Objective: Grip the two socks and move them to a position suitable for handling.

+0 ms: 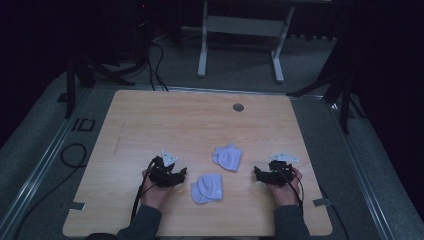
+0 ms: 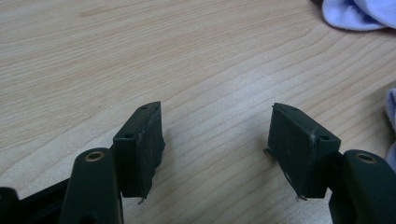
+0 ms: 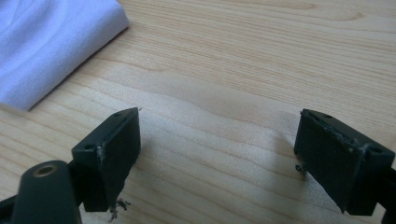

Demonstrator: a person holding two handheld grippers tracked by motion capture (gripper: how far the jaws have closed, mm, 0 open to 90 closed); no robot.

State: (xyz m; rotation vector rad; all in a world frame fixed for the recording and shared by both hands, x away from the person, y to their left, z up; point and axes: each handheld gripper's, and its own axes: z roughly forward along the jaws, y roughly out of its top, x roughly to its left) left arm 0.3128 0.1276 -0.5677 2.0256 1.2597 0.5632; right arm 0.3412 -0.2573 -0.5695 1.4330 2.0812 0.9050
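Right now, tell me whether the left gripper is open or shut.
Open. The left gripper has its jaws wide apart, bare table between them, nothing held.

The left gripper view's edge cuts off 2 pale cloths (image 2: 359, 13), one barely a sliver (image 2: 391, 128).

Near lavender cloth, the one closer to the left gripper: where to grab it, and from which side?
Probably the left edge of the near cloth, approached by the left gripper from the left. The cloth lies folded and flat on the table, so a low sideways pinch on that edge suits it. The jaws stand open with bare wood between them. The far cloth sits apart, behind it.
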